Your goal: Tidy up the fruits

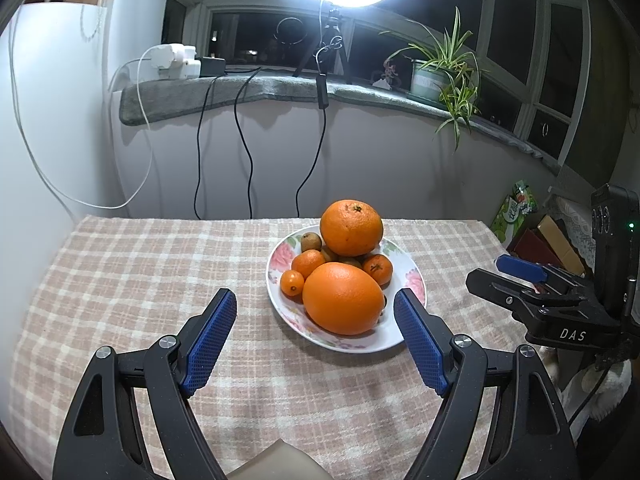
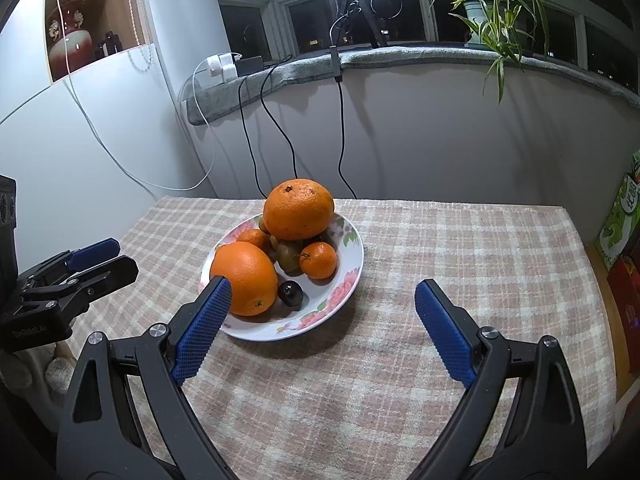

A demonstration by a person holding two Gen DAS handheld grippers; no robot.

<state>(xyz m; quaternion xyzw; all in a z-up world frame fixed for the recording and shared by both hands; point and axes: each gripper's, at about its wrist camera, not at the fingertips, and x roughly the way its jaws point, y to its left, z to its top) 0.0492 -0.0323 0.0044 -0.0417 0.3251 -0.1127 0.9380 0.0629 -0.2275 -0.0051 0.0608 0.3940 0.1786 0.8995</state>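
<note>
On the checked tablecloth (image 1: 140,280), a floral plate (image 1: 412,280) heaps two big oranges (image 1: 343,298), small mandarins (image 1: 307,262) and brownish fruits, perhaps kiwis. Bare cloth spreads toward nine o'clock. Left gripper (image 1: 316,312) and right gripper (image 2: 322,300) both gape, released, grasping nothing.

Floral-rimmed white plate (image 1: 412,280) holds heaped fruit. Large orange (image 1: 343,298) lies at the plate's 6 o'clock; second large orange (image 1: 351,227) tops the pile toward 12. Small mandarins (image 1: 308,263) and brown kiwis (image 1: 311,241) sit at 9 to 11 o'clock.
</note>
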